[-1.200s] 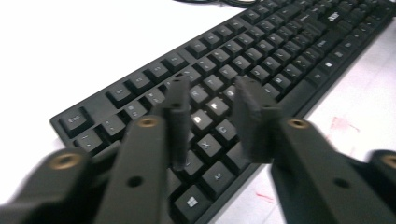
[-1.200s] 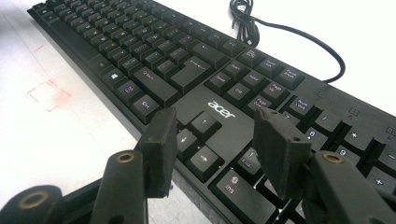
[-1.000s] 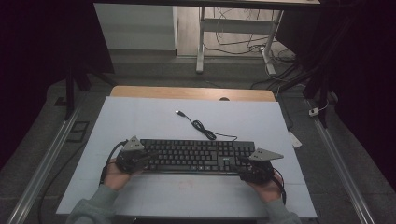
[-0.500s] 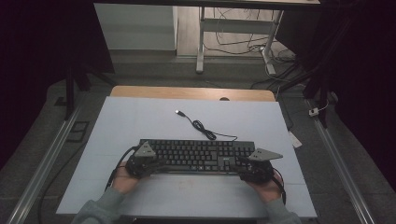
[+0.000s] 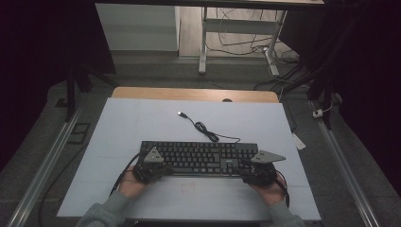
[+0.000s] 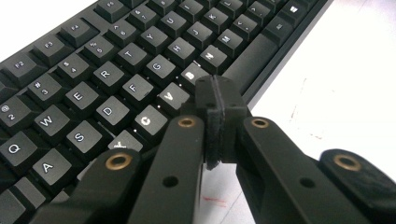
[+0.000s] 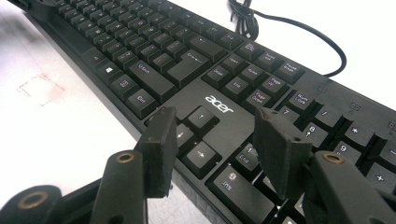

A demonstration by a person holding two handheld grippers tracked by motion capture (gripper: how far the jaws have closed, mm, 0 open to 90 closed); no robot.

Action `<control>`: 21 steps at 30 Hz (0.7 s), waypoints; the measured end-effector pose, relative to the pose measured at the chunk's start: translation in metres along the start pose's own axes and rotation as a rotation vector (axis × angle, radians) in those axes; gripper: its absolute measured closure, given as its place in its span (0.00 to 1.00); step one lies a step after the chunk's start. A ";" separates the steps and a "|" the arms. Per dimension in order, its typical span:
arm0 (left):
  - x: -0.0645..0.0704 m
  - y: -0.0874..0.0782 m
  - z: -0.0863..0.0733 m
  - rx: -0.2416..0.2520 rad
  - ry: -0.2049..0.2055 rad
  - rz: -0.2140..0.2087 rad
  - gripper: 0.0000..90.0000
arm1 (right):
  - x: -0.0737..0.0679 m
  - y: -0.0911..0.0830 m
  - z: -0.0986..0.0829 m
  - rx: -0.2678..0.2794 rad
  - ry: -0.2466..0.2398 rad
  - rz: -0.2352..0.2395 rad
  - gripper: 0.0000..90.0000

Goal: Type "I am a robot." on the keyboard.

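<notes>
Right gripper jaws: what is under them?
Under the open right gripper lies the keyboard: arrow keys between the jaws, numpad keys beside. The jaws cover part of the bottom key row.

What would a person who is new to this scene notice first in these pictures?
First, the black keyboard lying across the near part of the pale table, with its cable curling away behind it. Next, a tool at each end of it: the left tool is closed, its tip over the keys near B and V, and the right tool is open above the arrow keys beside the acer logo.
</notes>
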State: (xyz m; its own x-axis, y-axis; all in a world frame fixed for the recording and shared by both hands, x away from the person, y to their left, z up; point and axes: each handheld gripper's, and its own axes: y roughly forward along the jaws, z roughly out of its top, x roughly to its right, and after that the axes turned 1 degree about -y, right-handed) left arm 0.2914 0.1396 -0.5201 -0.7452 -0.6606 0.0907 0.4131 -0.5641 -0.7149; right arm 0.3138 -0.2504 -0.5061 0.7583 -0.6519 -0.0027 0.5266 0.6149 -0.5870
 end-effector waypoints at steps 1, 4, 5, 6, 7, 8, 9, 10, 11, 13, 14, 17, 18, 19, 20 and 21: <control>0.000 0.000 0.000 0.000 -0.001 0.000 0.99 | 0.000 0.000 0.000 0.000 -0.002 0.000 0.55; 0.000 0.002 0.000 0.001 -0.002 0.006 0.99 | 0.000 0.000 0.000 0.000 -0.001 0.000 0.55; 0.000 0.002 0.000 0.001 -0.002 0.009 0.99 | 0.000 0.000 0.000 0.000 -0.001 0.000 0.55; 0.000 0.002 0.000 0.001 -0.002 0.009 0.99 | 0.000 0.000 0.000 0.000 -0.001 0.000 0.55; 0.000 0.003 0.000 0.000 -0.001 0.010 0.99 | 0.000 0.000 0.000 0.000 -0.001 0.000 0.55; 0.000 0.003 0.000 -0.002 0.000 0.009 0.99 | 0.000 0.000 0.000 -0.001 -0.001 0.000 0.55; 0.000 0.003 0.000 -0.003 0.001 0.011 0.99 | 0.000 0.000 0.000 -0.001 -0.002 -0.002 0.55; 0.000 0.004 0.000 -0.001 0.000 0.009 0.99 | 0.000 0.000 0.000 -0.001 -0.003 -0.001 0.55; 0.000 0.004 0.000 0.000 0.000 0.008 0.99 | 0.000 0.000 0.000 -0.001 -0.003 -0.001 0.55; -0.001 0.005 0.000 0.001 -0.001 0.007 0.99 | 0.000 0.000 0.000 -0.002 -0.003 -0.001 0.55; -0.001 0.005 0.000 0.002 -0.001 0.007 0.99 | 0.000 0.000 0.000 -0.002 -0.002 -0.001 0.55; -0.001 0.006 -0.001 -0.003 0.000 0.007 0.99 | 0.000 0.001 0.000 0.001 -0.002 -0.001 0.55; -0.001 0.008 -0.001 -0.009 0.008 0.010 0.99 | 0.000 0.001 0.000 -0.001 -0.002 -0.003 0.55; 0.000 0.008 -0.001 0.000 0.006 0.006 0.99 | 0.000 0.001 0.000 -0.002 -0.003 -0.003 0.55; 0.000 0.008 -0.001 -0.002 0.009 0.006 0.99 | 0.000 0.001 0.000 -0.004 -0.004 -0.003 0.55; 0.000 0.008 -0.001 -0.003 0.012 0.006 0.99 | 0.000 0.001 0.000 -0.003 -0.004 -0.002 0.55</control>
State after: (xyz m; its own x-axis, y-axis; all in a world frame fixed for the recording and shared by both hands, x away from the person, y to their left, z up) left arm 0.2942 0.1358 -0.5262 -0.7485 -0.6585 0.0781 0.4165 -0.5586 -0.7173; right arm 0.3142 -0.2497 -0.5068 0.7586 -0.6515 0.0014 0.5268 0.6121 -0.5898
